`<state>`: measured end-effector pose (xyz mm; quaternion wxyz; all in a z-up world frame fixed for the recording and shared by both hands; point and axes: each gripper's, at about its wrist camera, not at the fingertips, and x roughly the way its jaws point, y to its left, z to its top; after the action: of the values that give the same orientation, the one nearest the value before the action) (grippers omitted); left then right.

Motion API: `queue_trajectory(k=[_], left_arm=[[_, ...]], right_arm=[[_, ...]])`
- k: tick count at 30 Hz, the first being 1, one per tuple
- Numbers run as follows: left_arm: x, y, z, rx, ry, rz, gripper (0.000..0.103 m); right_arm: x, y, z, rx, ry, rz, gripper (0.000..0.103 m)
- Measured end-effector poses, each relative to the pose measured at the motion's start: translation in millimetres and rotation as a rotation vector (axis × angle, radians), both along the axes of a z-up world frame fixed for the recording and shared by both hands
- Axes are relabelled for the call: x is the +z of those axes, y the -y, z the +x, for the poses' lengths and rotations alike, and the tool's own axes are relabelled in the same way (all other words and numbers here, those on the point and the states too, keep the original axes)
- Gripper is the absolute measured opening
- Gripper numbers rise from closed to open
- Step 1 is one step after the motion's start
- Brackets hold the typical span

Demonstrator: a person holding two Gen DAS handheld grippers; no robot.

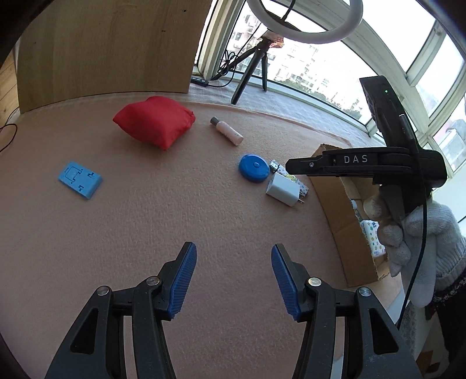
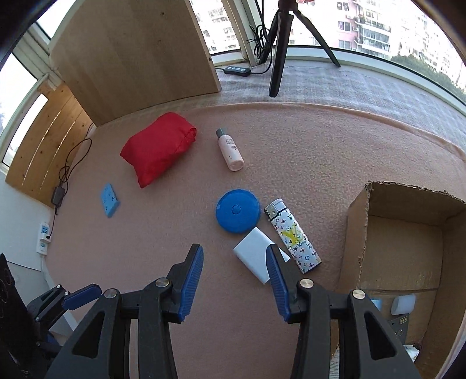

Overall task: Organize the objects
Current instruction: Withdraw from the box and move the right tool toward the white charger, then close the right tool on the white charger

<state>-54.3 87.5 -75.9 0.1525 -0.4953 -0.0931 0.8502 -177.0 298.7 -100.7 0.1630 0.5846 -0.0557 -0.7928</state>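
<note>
On the pink felt mat lie a red fabric pouch point(image 1: 154, 121) point(image 2: 158, 147), a small pink bottle point(image 1: 226, 131) point(image 2: 230, 150), a blue round tape measure point(image 1: 254, 168) point(image 2: 238, 210), a white charger point(image 1: 284, 189) point(image 2: 256, 258), a patterned lighter point(image 2: 292, 235) and a blue flat block point(image 1: 80, 180) point(image 2: 109, 199). My left gripper point(image 1: 233, 280) is open above bare mat, nothing between its fingers. My right gripper point(image 2: 234, 280) is open just in front of the white charger, its right finger covering the charger's corner. Seen from the left wrist, the right gripper point(image 1: 294, 167) hovers over the lighter.
An open cardboard box point(image 2: 407, 242) point(image 1: 340, 210) stands at the mat's right edge with small items inside. A wooden board point(image 2: 137, 55) leans at the back left. A tripod point(image 2: 279, 46) with a ring light point(image 1: 314, 22) and cables stand by the window. A gloved hand point(image 1: 413, 233) holds the right gripper.
</note>
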Motion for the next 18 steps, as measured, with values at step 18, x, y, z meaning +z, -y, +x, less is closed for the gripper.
queue_trajectory(k=[18], left_arm=[[-8, 23, 3, 0.019, 0.021, 0.012, 0.057]], right_arm=[[-30, 2, -14, -0.034, 0.081, 0.022, 0.040]])
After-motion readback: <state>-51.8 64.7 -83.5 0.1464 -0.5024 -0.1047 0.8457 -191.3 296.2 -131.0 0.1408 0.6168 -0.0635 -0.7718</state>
